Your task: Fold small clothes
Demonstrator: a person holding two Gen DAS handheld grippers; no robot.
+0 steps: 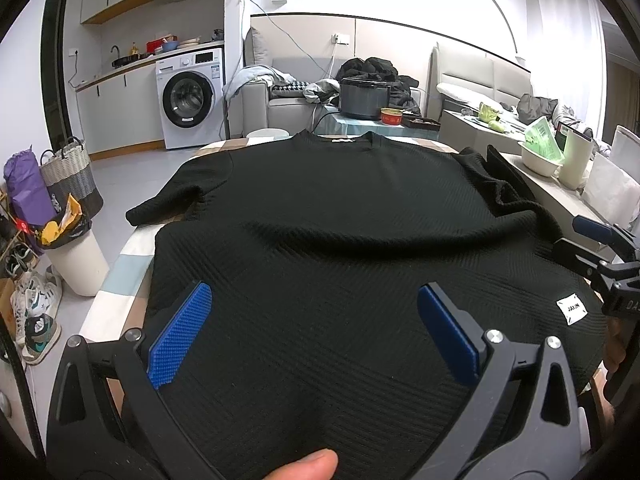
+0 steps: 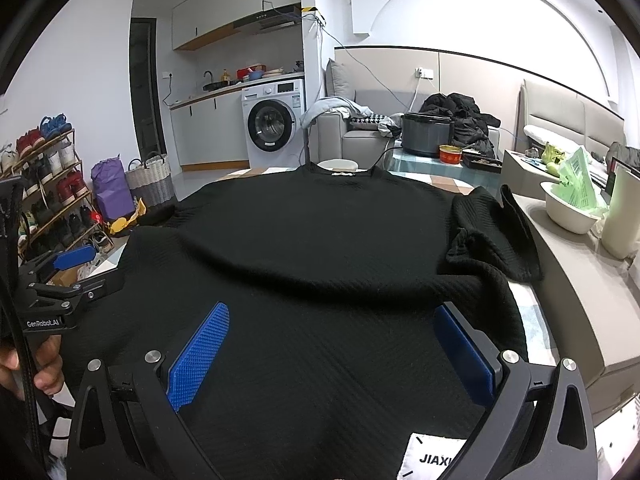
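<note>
Left wrist view: both tongs, left tongs (image 1: 314, 334) and right tongs (image 2: 332, 354), gape unclenched over the black ribbed knit sweater (image 1: 340, 216) spread across the checked table (image 1: 120, 276); grabbing one layer could bunch the crumpled right sleeve (image 2: 492, 236).

White bowl (image 2: 570, 212) and cup (image 2: 622, 216) crowd the sweater's (image 2: 320, 240) right.

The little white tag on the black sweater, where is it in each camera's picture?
Left wrist view: the white tag sits low on the right of the black sweater, past the open left claw.
Right wrist view: the same tag is at the very bottom edge, just below the open right claw, partly cut off.
Shared landmark: the washing machine stands behind the sweater, left of middle, in both.
</note>
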